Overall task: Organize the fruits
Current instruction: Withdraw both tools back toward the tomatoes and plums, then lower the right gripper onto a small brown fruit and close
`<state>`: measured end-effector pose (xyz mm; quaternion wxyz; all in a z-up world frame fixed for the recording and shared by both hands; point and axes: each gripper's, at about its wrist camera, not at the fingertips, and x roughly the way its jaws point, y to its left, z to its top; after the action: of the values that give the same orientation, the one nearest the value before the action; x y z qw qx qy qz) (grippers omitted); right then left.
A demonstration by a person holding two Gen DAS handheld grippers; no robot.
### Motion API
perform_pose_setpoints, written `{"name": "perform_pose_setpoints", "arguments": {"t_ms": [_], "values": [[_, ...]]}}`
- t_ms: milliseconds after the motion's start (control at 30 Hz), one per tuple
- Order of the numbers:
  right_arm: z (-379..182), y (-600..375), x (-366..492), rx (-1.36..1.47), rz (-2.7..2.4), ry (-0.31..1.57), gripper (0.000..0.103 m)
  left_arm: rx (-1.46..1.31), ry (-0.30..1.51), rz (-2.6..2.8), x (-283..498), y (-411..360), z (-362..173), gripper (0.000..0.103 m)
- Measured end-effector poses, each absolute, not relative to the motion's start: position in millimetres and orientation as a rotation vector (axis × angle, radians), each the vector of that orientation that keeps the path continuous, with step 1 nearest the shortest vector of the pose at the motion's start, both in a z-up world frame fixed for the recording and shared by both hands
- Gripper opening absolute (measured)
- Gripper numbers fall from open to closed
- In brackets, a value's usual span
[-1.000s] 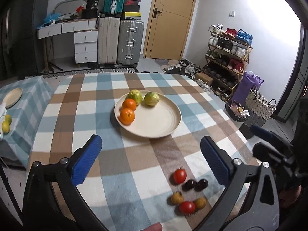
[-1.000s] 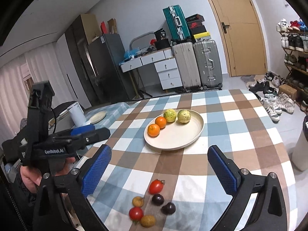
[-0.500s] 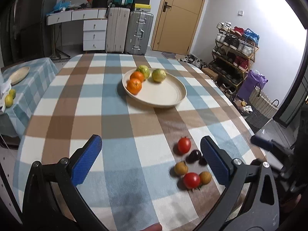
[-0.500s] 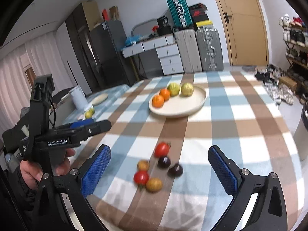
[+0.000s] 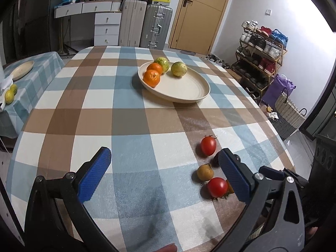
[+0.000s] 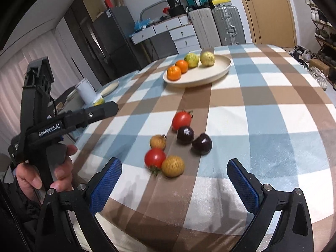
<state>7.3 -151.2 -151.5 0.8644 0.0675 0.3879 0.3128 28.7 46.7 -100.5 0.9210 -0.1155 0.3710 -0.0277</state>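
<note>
Now both tongs, left (image 5: 166,173) and right (image 6: 175,181), lower and nearer the small fruits (image 6: 173,166), wide open, empty.

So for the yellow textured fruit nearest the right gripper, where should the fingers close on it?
Probably from above, across the round middle of the yellow textured fruit. One finger goes on its open right side, the other in the narrow space beside the red tomato, which sits close against it. The right gripper is open.
</note>
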Motion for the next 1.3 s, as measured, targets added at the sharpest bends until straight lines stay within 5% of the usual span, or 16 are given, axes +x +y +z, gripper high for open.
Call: {"name": "perform_pose_setpoints", "arguments": {"t_ms": [200,333,500,867,1300], "values": [[-160.1,-146.4,6.7,0.136,0.683,0.818,0.1,-0.243,0.775,-0.059,32.3,49.2,-110.6,0.102],[-164.3,-145.6,10.1,0.152,0.698,0.832,0.084,-0.242,0.77,-0.059,34.1,49.0,-113.1,0.102],[-170.3,-142.6,13.6,0.163,0.709,0.851,0.076,-0.247,0.782,-0.054,36.7,50.9,-117.9,0.102],[-175.3,-137.7,17.1,0.155,0.732,0.879,0.03,-0.229,0.784,-0.053,37.8,48.1,-118.0,0.102],[-171.3,-154.2,14.7,0.213,0.746,0.844,0.028,-0.208,0.804,-0.048,37.2,46.3,-118.2,0.102]]}}
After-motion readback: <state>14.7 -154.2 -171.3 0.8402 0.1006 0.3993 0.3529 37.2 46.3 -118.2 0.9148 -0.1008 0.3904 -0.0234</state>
